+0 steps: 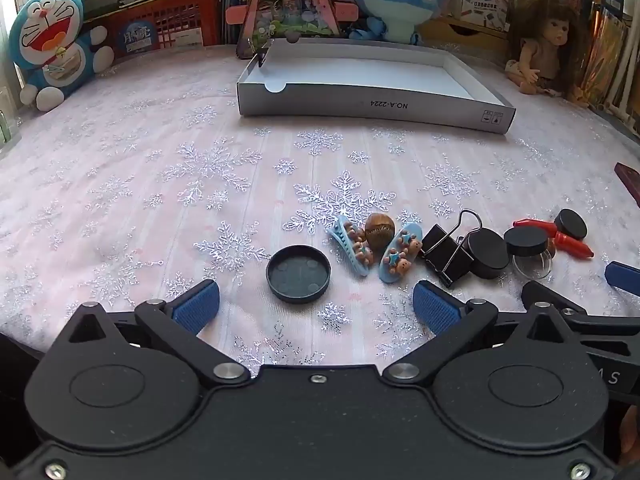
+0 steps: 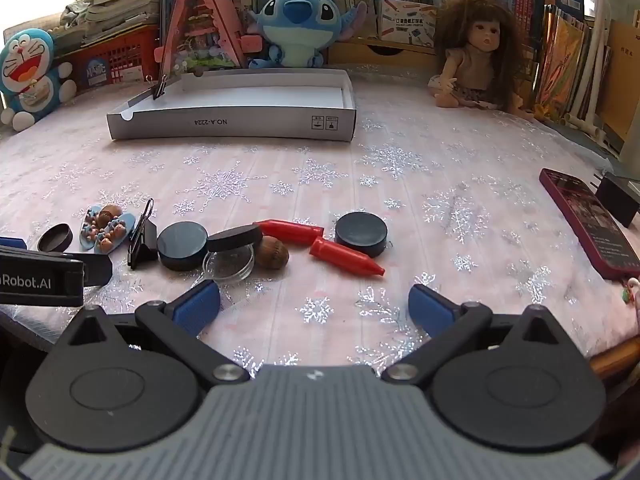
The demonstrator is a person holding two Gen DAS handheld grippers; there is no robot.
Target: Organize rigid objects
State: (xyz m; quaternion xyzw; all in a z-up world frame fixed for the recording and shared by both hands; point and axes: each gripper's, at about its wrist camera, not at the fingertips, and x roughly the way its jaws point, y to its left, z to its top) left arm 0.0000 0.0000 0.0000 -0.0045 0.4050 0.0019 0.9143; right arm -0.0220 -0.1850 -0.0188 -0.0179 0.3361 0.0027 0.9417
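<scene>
Barely started, I'd say: the white box [image 2: 232, 122] looks empty (one clip on its rim), everything else lies on the desk [image 1: 120, 208]; both jaws wide open, holding nothing.

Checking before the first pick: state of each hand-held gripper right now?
Left hand-held gripper: open, holding nothing, above the cloth.
Right hand-held gripper: open, holding nothing, above the cloth.

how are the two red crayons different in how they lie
The far crayon lies nearly level across the right wrist view, partly tucked behind the black lid; the near crayon lies in the open, slanting down toward the right with its pointed tip showing. The near one looks stubbier. Both are red and lie flat on the cloth, ends almost meeting.
</scene>
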